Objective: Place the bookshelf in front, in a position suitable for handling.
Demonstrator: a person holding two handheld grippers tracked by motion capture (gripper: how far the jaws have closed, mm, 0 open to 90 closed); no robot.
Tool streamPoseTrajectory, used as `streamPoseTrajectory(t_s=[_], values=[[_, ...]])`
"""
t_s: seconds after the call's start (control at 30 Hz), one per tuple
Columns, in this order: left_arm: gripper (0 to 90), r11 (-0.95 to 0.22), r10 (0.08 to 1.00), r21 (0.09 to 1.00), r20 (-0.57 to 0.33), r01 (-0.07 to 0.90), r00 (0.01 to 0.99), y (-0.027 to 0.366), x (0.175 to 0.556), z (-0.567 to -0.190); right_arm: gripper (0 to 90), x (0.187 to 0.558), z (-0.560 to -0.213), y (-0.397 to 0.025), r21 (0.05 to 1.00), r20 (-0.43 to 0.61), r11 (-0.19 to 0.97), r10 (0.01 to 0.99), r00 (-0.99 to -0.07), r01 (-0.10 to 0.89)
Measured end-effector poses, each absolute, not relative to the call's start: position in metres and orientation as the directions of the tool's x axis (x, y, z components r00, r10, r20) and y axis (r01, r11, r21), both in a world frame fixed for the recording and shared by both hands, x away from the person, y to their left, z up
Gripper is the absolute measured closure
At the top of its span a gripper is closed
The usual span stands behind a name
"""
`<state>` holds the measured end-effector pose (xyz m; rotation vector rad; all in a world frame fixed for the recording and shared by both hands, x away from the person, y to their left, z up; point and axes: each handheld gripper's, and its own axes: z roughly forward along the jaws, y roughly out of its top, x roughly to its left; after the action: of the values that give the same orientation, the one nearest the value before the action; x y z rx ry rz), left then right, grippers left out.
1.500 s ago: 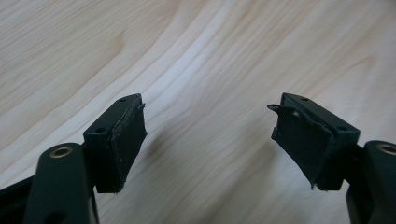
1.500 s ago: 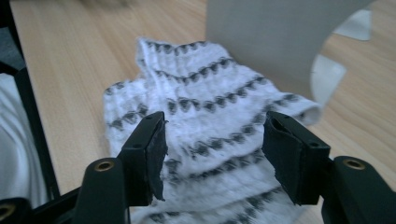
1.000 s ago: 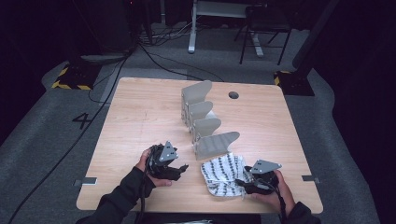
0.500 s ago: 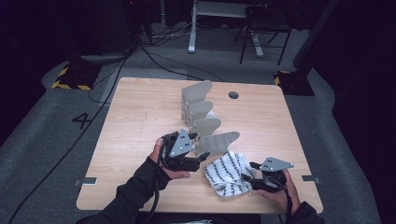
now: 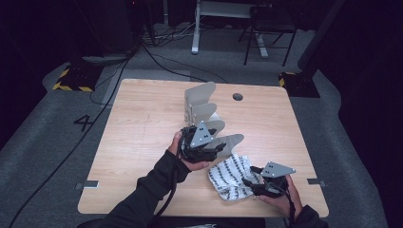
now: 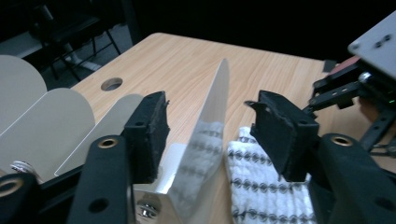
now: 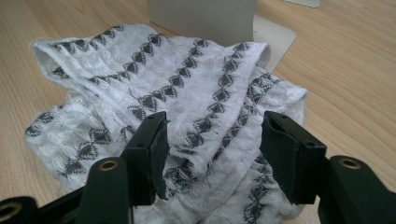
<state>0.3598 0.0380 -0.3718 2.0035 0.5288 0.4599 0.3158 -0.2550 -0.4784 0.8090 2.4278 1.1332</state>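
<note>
Looks like this one's barely off the ground. The patterned cloth [image 7: 187, 107] is a rumpled heap on the table [image 5: 142, 123], lying between and just beyond the right gripper's [image 7: 212, 147] jaws — they're spread wide on either side of a raised fold, not pinching anything. So no grab on that side yet, though it's lined up nicely for one. The left gripper [image 6: 208, 133] is also wide open, and what sits between its jaws is the nearest fin of the metal rack [image 6: 205, 140] seen edge-on, with the cloth just past it toward the right-hand jaw (you can even see the pattern mirrored in the shiny plate). In the high view the left gripper [image 5: 209, 149] hovers at the rack's [image 5: 204, 111] near end and the cloth [image 5: 233, 175] lies just beside that end, touching or nearly so — can't say which. My read: the cloth is meant to end up on or in the rack, and none of that is done. Left to do: grip it, lift it, get it over a fin.
</note>
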Motion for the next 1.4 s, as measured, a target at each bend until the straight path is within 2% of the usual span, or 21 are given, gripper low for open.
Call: streamPoseTrajectory(t_s=[0.17, 0.37, 0.47, 0.57, 0.7, 0.97, 1.17, 1.4], values=[[59.4, -0.485, 0.515, 0.855, 0.11, 0.183, 0.85, 0.035, 0.367, -0.38, 42.0, 0.318, -0.48, -0.255, 0.774, -0.05, 0.519, 0.622, -0.781, 0.363], [57.6, -0.5, 0.506, 0.848, 0.122, 0.176, 0.854, 0.031, 0.369, -0.383, 42.1, 0.317, -0.482, -0.251, 0.772, -0.056, 0.529, 0.61, -0.79, 0.354], [59.6, -0.529, 0.501, 0.834, 0.158, 0.156, 0.851, 0.026, 0.368, -0.384, 43.0, 0.316, -0.483, -0.247, 0.768, -0.068, 0.542, 0.599, -0.798, 0.342], [70.9, -0.515, 0.505, 0.84, 0.138, 0.169, 0.852, 0.03, 0.373, -0.383, 43.4, 0.316, -0.485, -0.243, 0.755, -0.069, 0.557, 0.592, -0.803, 0.346], [77.9, -0.517, 0.472, 0.84, 0.119, 0.165, 0.874, 0.035, 0.377, -0.382, 42.8, 0.319, -0.488, -0.244, 0.743, -0.06, 0.563, 0.594, -0.802, 0.361], [82.0, -0.535, 0.431, 0.831, 0.115, 0.151, 0.895, 0.05, 0.373, -0.38, 41.1, 0.325, -0.49, -0.258, 0.722, -0.057, 0.561, 0.631, -0.774, 0.404], [81.8, -0.536, 0.404, 0.832, 0.105, 0.142, 0.909, 0.069, 0.366, -0.38, 41.0, 0.332, -0.494, -0.269, 0.698, -0.012, 0.551, 0.648, -0.762, 0.458], [80.6, -0.561, 0.387, 0.817, 0.118, 0.132, 0.914, 0.09, 0.354, -0.378, 40.8, 0.337, -0.494, -0.281, 0.692, -0.008, 0.535, 0.678, -0.735, 0.485]])
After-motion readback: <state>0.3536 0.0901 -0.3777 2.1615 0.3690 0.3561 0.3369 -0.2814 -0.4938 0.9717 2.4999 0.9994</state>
